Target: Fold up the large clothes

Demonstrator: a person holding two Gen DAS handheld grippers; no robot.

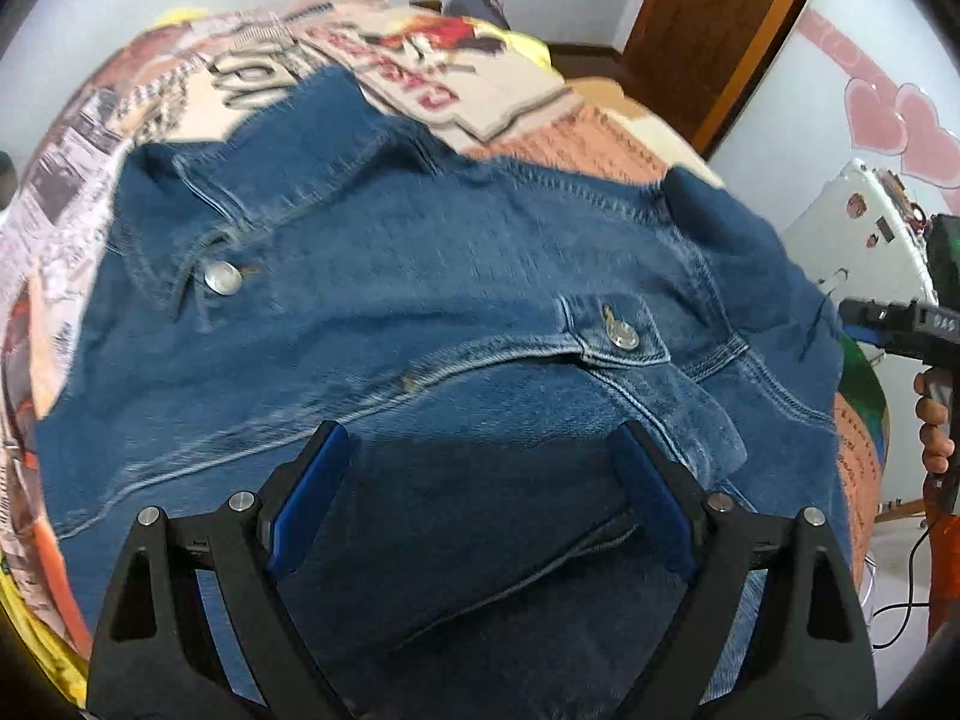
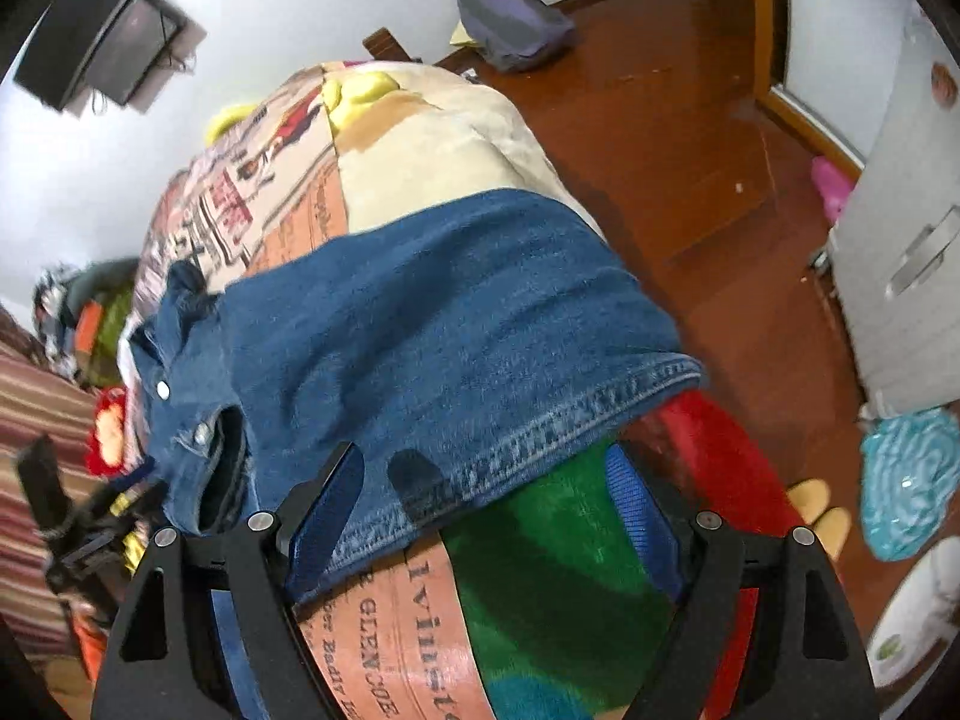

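A blue denim jacket (image 1: pixel 420 276) lies spread on a bed with a printed blanket (image 1: pixel 120 120), front up, with metal buttons and a chest pocket flap showing. My left gripper (image 1: pixel 483 450) is open just above the jacket's near part, holding nothing. In the right wrist view the jacket (image 2: pixel 450 324) lies with its stitched hem near the bed edge. My right gripper (image 2: pixel 489 474) is open at that hem, over the blanket (image 2: pixel 540 570), with no cloth between its fingers. The right gripper also shows at the far right of the left wrist view (image 1: pixel 888 318).
A wooden floor (image 2: pixel 660 120) runs beside the bed, with a grey bag (image 2: pixel 510 18), slippers (image 2: pixel 819 507) and a teal bundle (image 2: pixel 909 480). A white cabinet (image 2: pixel 912 252) stands at right. Clothes pile (image 2: pixel 90 312) lies at the left.
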